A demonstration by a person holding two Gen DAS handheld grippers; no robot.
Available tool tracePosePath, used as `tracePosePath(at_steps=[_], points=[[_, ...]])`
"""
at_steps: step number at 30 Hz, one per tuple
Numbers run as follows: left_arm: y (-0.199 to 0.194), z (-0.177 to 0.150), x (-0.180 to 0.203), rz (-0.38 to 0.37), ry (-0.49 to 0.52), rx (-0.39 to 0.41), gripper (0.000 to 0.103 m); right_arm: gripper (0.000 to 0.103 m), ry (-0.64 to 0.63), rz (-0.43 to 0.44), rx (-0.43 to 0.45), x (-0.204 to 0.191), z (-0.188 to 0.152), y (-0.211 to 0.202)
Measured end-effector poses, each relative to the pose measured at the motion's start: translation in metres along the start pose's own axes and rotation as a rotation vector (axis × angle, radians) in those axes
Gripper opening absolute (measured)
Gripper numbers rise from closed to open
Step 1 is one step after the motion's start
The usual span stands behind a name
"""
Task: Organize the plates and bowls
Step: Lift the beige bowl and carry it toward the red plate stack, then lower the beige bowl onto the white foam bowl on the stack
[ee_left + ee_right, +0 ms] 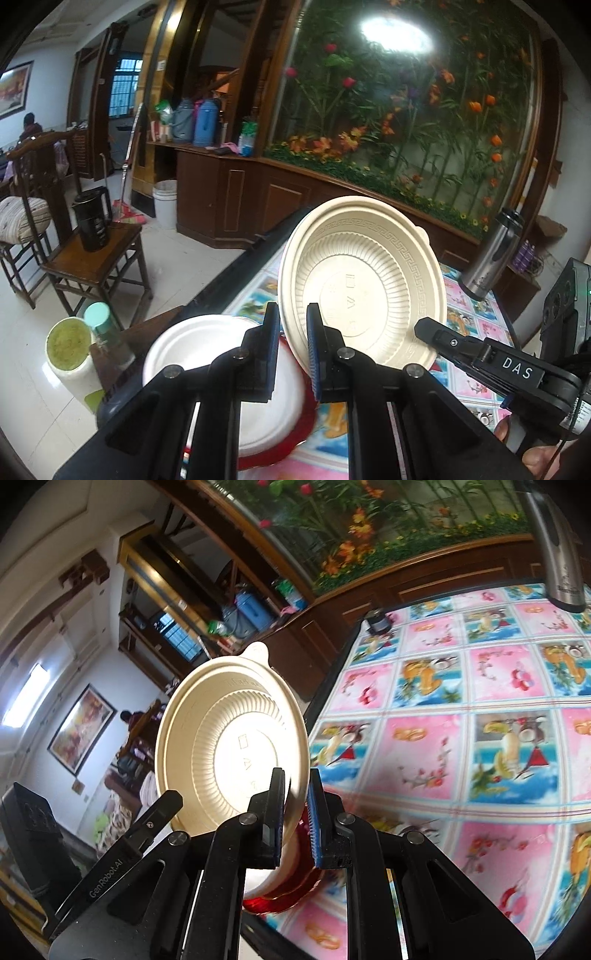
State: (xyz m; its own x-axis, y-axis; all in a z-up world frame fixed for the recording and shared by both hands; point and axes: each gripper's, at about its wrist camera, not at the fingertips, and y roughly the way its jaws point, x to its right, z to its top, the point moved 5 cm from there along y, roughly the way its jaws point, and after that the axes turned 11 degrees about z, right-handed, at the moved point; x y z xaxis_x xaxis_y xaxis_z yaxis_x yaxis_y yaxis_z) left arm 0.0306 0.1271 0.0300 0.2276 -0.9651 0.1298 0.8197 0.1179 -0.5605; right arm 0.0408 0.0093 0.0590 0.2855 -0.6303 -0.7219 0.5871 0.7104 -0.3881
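Both tongs are clamped on the rim of one cream disposable bowl (364, 291), which is held in the air, tipped up on edge with its ribbed inside facing the cameras. In the left wrist view the left tongs (293, 347) pinch the bowl's lower left rim at the bottom centre of the frame, and the right tongs (430, 328) reach in from the lower right to bite the lower right rim. In the right wrist view the right tongs (297, 808) grip the bowl (236, 746) at its lower right edge, its small pull tab pointing to the upper centre.

Below the bowl, in the lower left of the left view, a white paper plate (207, 350) lies on a red plate (295, 432), both at the near corner of the counter (476, 317) with its pink and blue fruit-print cloth. A steel thermos (491, 254) stands at the right of the frame, well apart.

The step in hand looks like carrying the bowl to its place, probably towards the plate stack or a bare patch of cloth. The next move calls for levelling the bowl so its base faces down, lowering it squarely, and letting both tongs go together so that the light bowl does not flip or slide off the counter's edge.
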Motion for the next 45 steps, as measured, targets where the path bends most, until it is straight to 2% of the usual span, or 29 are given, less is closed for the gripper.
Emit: tracePosePath(at_steps=[7, 18, 27, 45], points=[[-0.005, -0.008, -0.032, 0.033, -0.039, -0.003, 0.013, 0.012, -0.024, 0.016, -0.075, -0.023, -0.028, 0.027], [-0.004, -0.028, -0.06, 0.076, -0.065, -0.043, 0.013, 0.012, -0.036, 0.018, -0.153, -0.032, -0.06, 0.052], [0.005, -0.042, -0.069, 0.085, -0.073, -0.085, 0.013, 0.012, -0.019, 0.003, -0.188, -0.023, -0.074, 0.062], [0.021, -0.053, -0.074, 0.095, -0.082, -0.147, 0.013, 0.012, 0.005, -0.015, -0.219, -0.011, -0.082, 0.076]])
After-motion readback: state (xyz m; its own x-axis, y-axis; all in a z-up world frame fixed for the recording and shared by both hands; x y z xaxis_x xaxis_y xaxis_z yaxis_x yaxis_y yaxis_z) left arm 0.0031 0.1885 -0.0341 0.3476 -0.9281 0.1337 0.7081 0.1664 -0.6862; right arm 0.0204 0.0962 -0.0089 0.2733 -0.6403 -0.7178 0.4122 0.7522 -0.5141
